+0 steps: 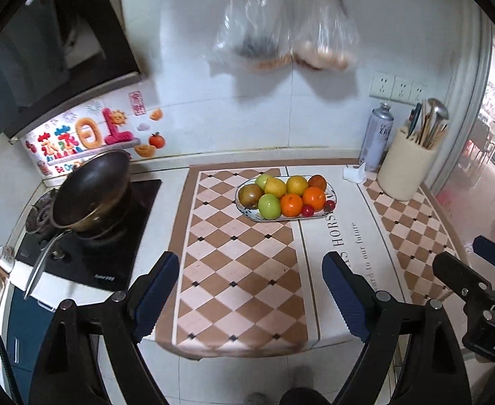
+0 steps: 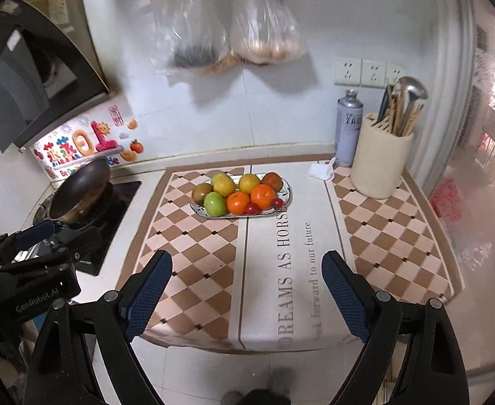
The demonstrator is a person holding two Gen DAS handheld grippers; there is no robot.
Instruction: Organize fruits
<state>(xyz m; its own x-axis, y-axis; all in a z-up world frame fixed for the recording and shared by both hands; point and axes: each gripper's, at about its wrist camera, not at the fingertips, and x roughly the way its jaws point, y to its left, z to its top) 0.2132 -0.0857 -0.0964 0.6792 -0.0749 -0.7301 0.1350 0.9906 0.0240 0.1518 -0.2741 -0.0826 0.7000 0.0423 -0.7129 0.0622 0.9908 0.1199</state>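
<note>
Both grippers are hanging back off the counter's near edge, left gripper [image 1: 251, 295] and right gripper [image 2: 247, 292], jaws spread wide, gripping nothing. Fruit plate [image 1: 332, 193] is sitting straight ahead of them, long axis running crosswise, with bare checkered mat [image 2: 193, 263] between. Neither looks clearly nearer, I'd say.

Both views evenly lit, fairly bright, slightly washed out. Daylight enters from the glass door [image 1: 476, 175] at the right edge — blown out and hazy there. Hanging plastic bags [image 1: 281, 30] at top centre are motion-blurred and cast soft shadows on the wall below them. Range hood [image 1: 45, 54] upper left is dark with a few reflections. Strong fisheye bending at the edges — black vignette in the corners. Fruit plate [image 2: 286, 199] in the centre is sharp.
</note>
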